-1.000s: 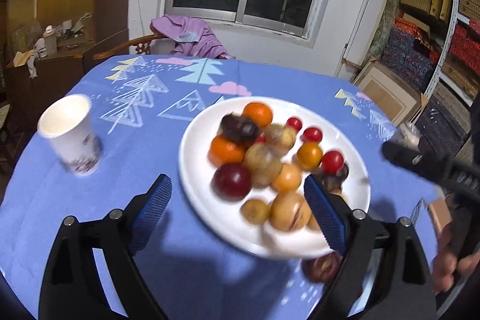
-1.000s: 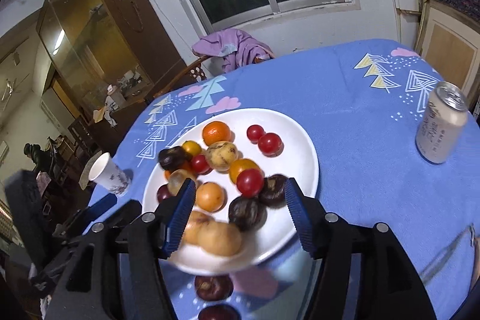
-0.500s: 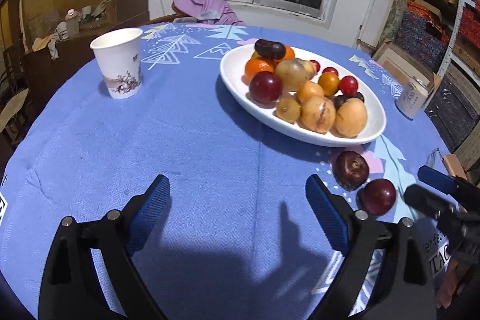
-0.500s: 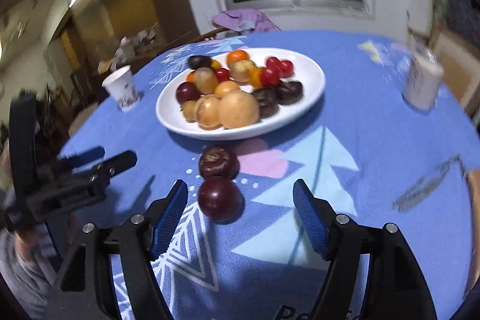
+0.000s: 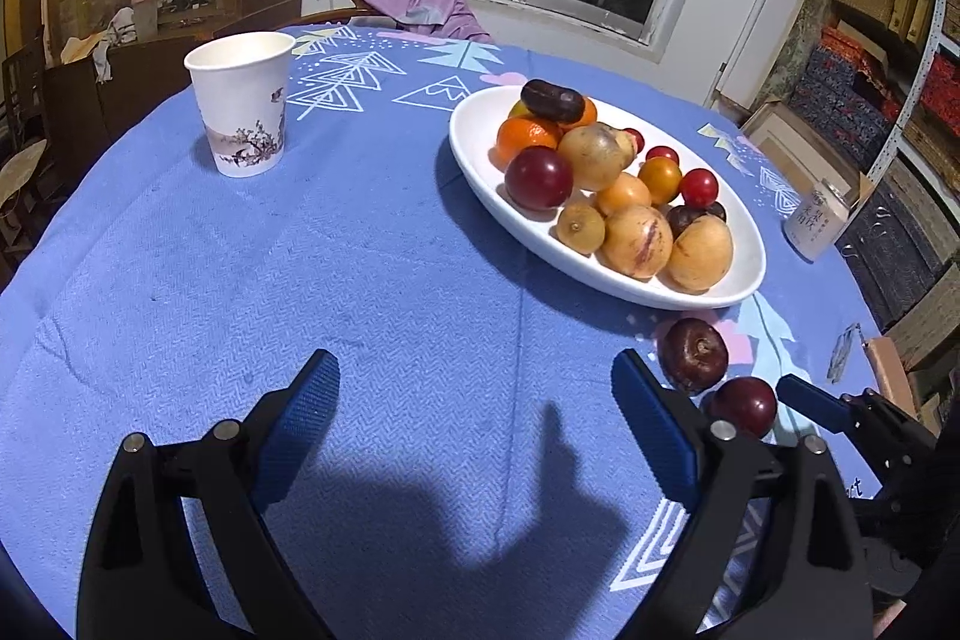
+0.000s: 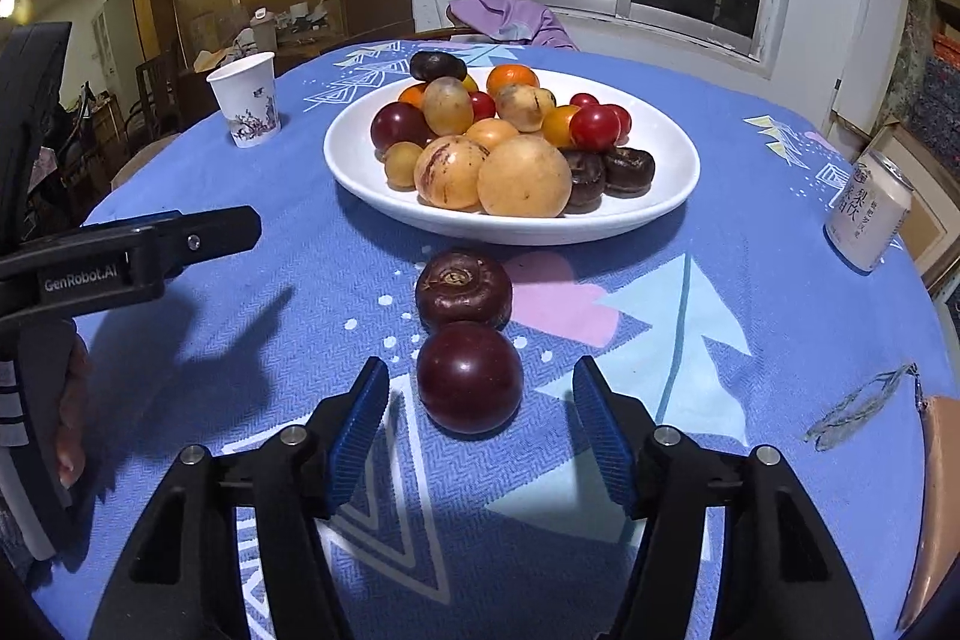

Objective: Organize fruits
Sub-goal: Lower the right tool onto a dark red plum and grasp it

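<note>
A white plate (image 6: 672,196) piled with several fruits sits on the blue tablecloth; it also shows in the left wrist view (image 5: 474,148). Two loose fruits lie in front of it: a dark red plum (image 6: 469,376) and a brown mangosteen (image 6: 463,287); the left wrist view shows them too, the plum (image 5: 744,405) and the mangosteen (image 5: 693,353). My right gripper (image 6: 480,421) is open, its blue pads on either side of the plum, not touching it. My left gripper (image 5: 474,424) is open and empty over bare cloth, left of the loose fruits.
A paper cup (image 5: 240,100) stands at the table's left. A drink can (image 6: 870,220) stands at the right edge. A chair with a purple cloth (image 6: 510,19) is behind the table. A small keychain (image 6: 864,406) lies at the right front.
Both grippers dropped from above the plate to near the table. The right gripper has moved forward around the plum. The left has moved slightly closer.
</note>
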Demonstrator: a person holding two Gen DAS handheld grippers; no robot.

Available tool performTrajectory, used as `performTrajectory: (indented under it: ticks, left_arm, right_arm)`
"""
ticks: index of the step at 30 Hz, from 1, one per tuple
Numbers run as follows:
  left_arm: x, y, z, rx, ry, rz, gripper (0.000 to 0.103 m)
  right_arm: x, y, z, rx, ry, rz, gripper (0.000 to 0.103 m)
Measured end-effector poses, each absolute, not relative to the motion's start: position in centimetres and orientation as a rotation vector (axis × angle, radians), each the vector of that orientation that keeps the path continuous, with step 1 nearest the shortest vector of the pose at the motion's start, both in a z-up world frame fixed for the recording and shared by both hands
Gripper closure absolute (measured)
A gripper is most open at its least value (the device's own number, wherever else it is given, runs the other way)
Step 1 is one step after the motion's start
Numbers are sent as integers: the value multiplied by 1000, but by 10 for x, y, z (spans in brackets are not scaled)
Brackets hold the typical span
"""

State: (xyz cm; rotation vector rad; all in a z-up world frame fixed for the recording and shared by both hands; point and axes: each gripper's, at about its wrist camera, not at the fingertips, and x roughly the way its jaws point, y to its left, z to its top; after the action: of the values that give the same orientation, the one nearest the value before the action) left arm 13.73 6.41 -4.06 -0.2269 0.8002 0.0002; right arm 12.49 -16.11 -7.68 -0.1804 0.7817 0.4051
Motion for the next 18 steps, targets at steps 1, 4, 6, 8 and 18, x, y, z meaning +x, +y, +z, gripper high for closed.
performTrajectory:
  ticks: [1, 4, 6, 8, 18]
  left_arm:
    - [137, 63, -40, -223, 800, 0, 13]
    - [137, 60, -41, -206, 801, 6, 13]
    - [138, 59, -41, -199, 802, 11, 13]
    - [137, 57, -41, -189, 798, 8, 13]
    - [138, 51, -43, -131, 800, 18, 12]
  right_arm:
    - [125, -161, -77, -179, 780, 403, 38]
    - [127, -161, -78, -172, 791, 402, 38]
    - [129, -159, -79, -169, 800, 405, 38]
    - [129, -158, -80, -165, 804, 412, 39]
    - [143, -171, -87, -36, 873, 442, 66]
